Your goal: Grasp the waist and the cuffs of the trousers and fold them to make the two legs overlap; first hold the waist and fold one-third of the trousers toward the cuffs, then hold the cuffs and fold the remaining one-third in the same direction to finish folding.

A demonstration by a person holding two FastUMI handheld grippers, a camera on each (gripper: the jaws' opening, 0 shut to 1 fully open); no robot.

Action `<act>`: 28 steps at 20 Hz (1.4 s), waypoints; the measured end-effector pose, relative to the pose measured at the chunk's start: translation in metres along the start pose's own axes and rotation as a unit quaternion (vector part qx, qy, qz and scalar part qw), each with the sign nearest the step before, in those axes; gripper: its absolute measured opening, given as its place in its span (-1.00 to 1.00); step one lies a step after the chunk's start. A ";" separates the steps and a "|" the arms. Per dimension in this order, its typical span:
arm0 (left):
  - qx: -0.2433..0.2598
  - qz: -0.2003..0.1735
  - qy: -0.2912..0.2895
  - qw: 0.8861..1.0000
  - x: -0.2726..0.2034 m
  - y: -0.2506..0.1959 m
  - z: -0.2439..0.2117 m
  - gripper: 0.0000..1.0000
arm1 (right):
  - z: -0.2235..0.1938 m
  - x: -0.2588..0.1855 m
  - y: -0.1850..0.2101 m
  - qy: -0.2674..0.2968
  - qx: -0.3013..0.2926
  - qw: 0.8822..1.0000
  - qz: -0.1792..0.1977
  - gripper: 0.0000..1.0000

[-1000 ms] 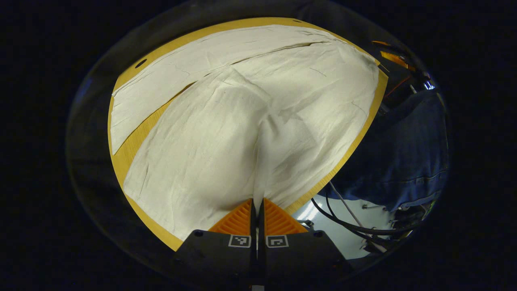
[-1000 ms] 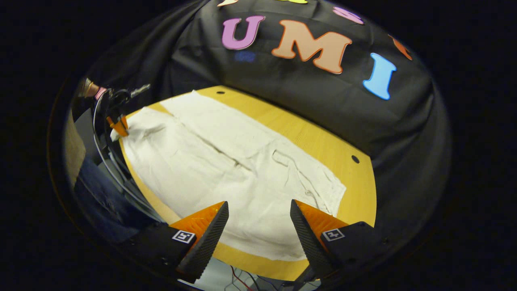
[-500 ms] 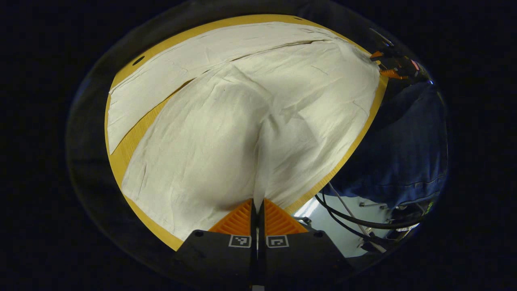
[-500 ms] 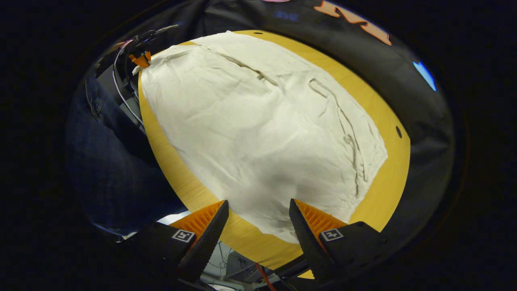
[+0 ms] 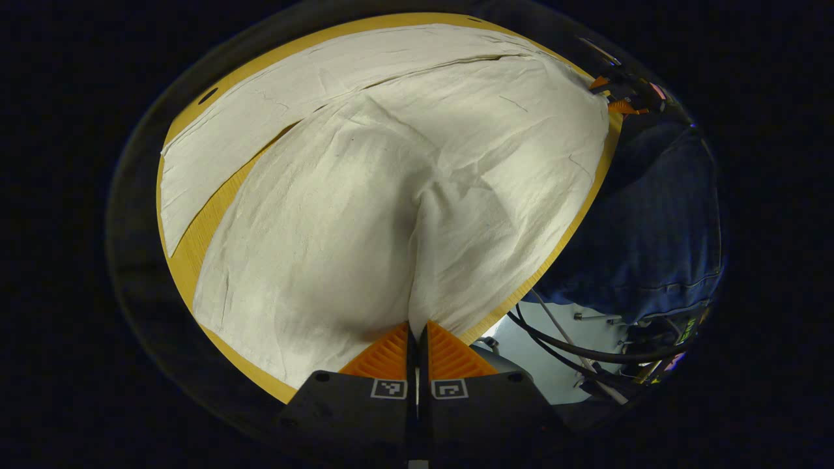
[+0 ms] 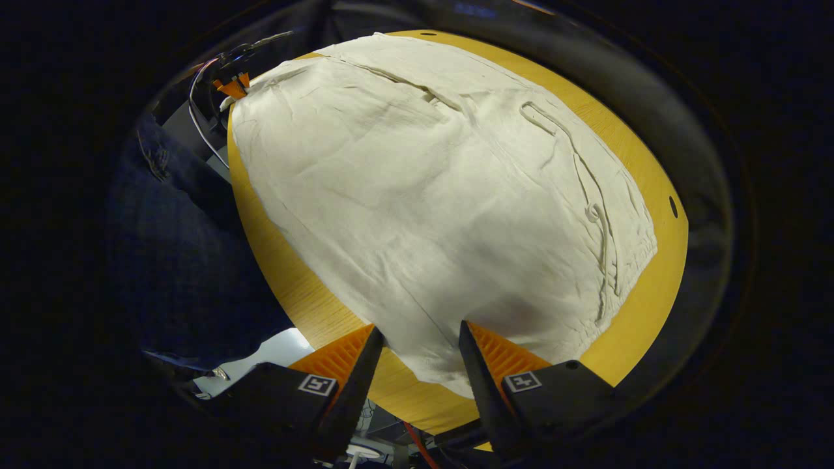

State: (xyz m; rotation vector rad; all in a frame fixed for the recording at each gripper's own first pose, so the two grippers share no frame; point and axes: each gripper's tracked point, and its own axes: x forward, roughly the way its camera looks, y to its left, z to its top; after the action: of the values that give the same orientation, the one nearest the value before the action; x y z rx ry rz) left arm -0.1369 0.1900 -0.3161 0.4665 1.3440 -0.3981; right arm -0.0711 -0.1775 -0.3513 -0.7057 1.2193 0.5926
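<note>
The trousers (image 5: 391,169) are cream white and lie spread out flat on the round yellow desk (image 5: 186,254). They cover most of the desk top.

In the left gripper view, the left claw (image 5: 417,324) is pressed together. It is pinching the edge of the trousers at a cuff, and the cloth rises up in a soft ridge from where the claw bites it. The two legs lie side by side, with a thin strip of yellow desk showing between them on the left. Far off at the top right of this view, the right claw (image 5: 609,94) sits at the other end of the trousers, near the desk edge. A person in dark blue jeans (image 5: 658,215) stands just beside the desk, and black cables (image 5: 573,355) hang below.

In the right gripper view, the right claw (image 6: 417,339) is spread open. Its two fingers (image 6: 358,374) sit on either side of the near corner of the trousers (image 6: 430,195) at the waist end, close to the cloth. I cannot tell if they touch it. A drawstring (image 6: 589,195) lies in a wavy line along the waist on the right. Far off at the top left, the left claw (image 6: 231,86) is holding the far end of the trousers at the edge of the desk (image 6: 293,293).
</note>
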 end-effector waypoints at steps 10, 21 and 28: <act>-0.036 -0.027 0.006 0.999 -0.001 0.000 -0.001 -1.00 | 0.004 0.000 -0.013 0.013 0.065 0.998 -0.015 -0.83; 0.068 0.075 0.027 0.994 -0.085 0.090 0.070 -1.00 | 0.059 -0.043 -0.045 -0.065 0.180 0.981 -0.018 -0.94; 0.119 0.221 -0.005 0.968 -0.116 0.196 0.170 -1.00 | 0.136 -0.076 -0.131 -0.166 0.235 0.954 -0.089 -0.94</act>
State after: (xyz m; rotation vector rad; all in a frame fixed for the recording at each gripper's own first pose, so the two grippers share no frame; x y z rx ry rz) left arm 0.0863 0.2649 -0.1568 0.9417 1.1450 -0.1903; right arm 0.0923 -0.1621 -0.2309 -0.2917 0.9205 0.2397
